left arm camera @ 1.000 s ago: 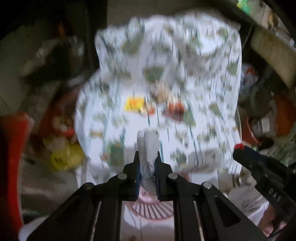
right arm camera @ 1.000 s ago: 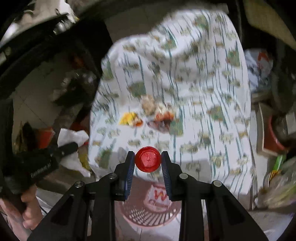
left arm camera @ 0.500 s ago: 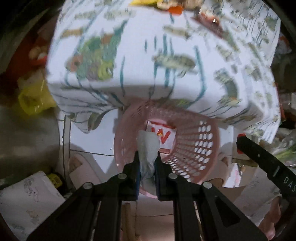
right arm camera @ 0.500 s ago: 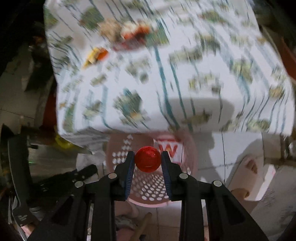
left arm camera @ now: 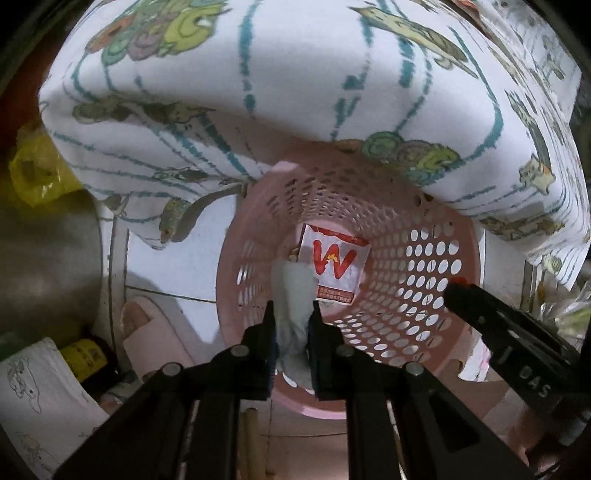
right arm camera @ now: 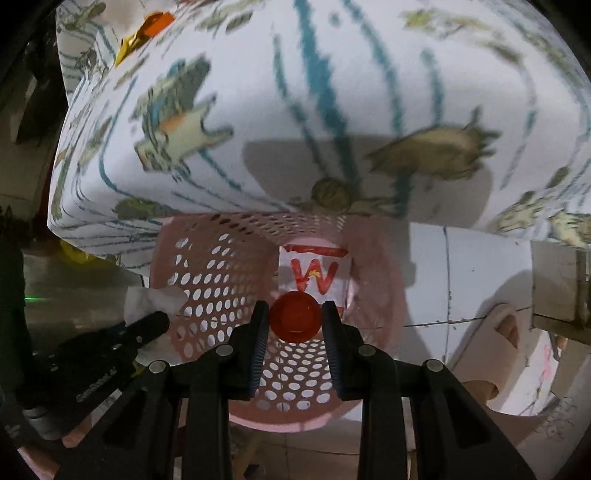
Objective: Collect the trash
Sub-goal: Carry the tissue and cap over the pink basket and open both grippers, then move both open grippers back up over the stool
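Observation:
A pink perforated basket (left arm camera: 424, 280) stands on the floor, half under the table's cloth; it also shows in the right wrist view (right arm camera: 207, 280). A white wrapper with a red W (left arm camera: 334, 267) lies in its bottom, seen too in the right wrist view (right arm camera: 314, 273). My left gripper (left arm camera: 292, 317) is shut on a crumpled white tissue (left arm camera: 293, 295) over the basket's mouth. My right gripper (right arm camera: 294, 317) is shut on a red bottle cap (right arm camera: 294, 319) above the basket. Each gripper shows in the other's view: the right one (left arm camera: 495, 314), the left one (right arm camera: 110, 343).
A table under a white cartoon-print cloth (left arm camera: 295, 81) overhangs the basket. More trash (right arm camera: 147, 26) lies on the tabletop. A yellow bag (left arm camera: 37, 173) and a grey bin (left arm camera: 48, 258) are at the left. A slippered foot (right arm camera: 506, 328) stands on the tiled floor at right.
Both grippers have dropped from above the tabletop to the basket's mouth, still holding the tissue and the cap. The basket now fills the middle of both views.

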